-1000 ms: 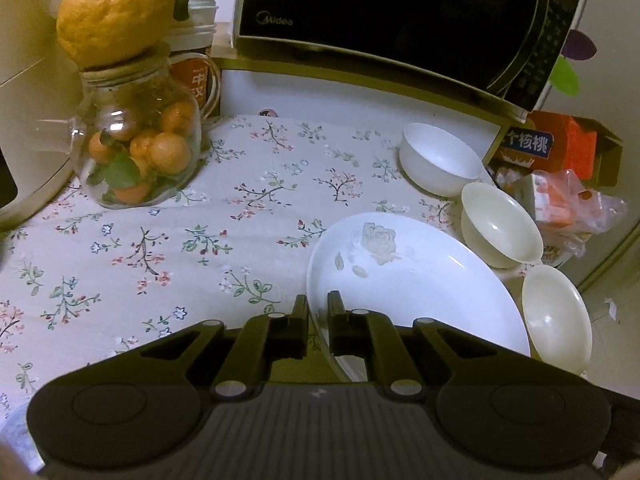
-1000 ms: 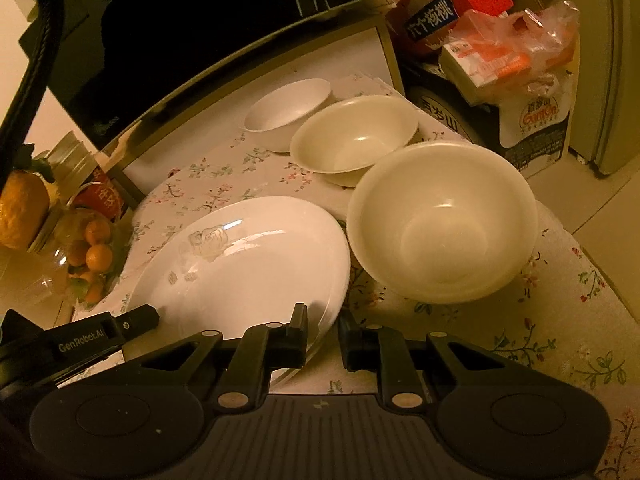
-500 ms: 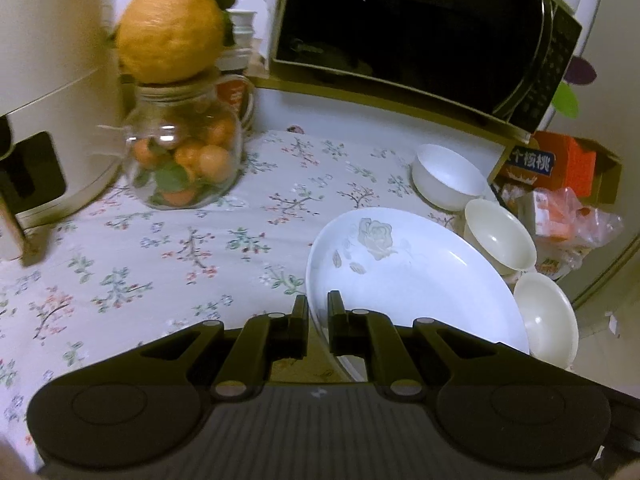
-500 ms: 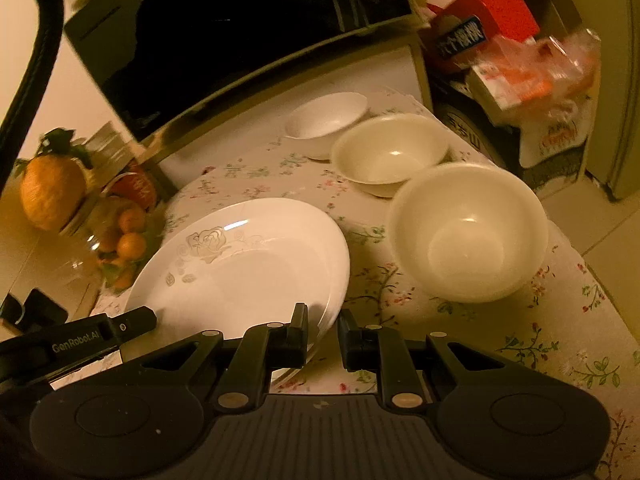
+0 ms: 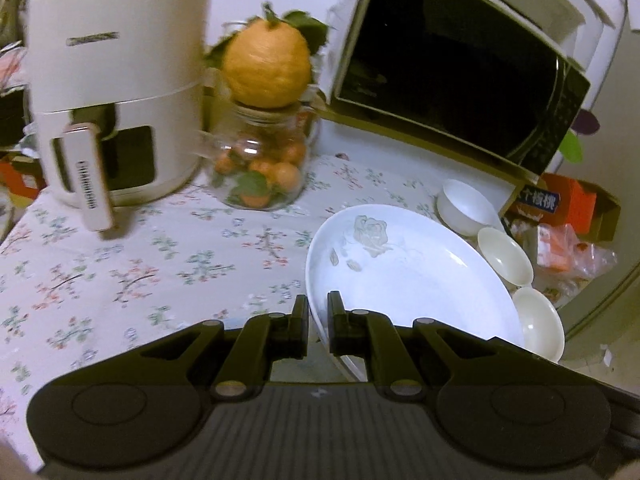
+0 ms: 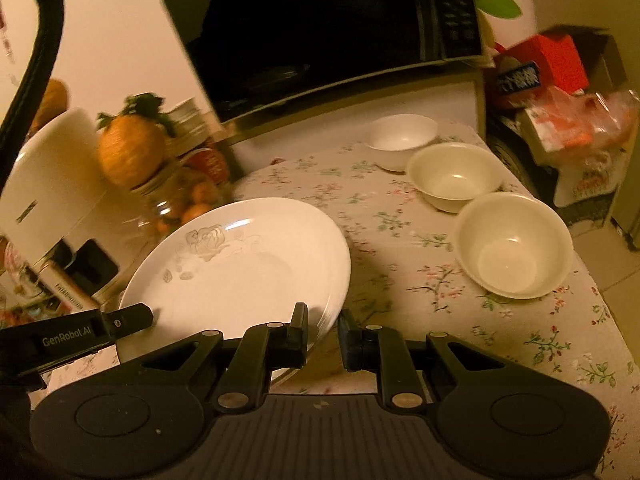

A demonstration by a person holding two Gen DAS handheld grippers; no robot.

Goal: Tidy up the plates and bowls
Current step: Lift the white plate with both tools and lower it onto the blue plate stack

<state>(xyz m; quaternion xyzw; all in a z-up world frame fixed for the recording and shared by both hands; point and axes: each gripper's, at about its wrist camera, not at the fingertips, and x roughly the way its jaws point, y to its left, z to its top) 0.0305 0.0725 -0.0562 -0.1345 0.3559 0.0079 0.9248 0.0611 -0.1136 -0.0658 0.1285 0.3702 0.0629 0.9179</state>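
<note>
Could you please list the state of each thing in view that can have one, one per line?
plate: lifted and tilted, gripped at its rim from both sides, empty.
left gripper: shut on the plate's rim.
right gripper: shut on the plate's rim.
three bowls: upright on the tablecloth, unstacked, empty.
microwave: door closed.
glass jar: upright, holding small oranges, a large citrus fruit on its mouth.
air fryer: drawer pushed in.
</note>
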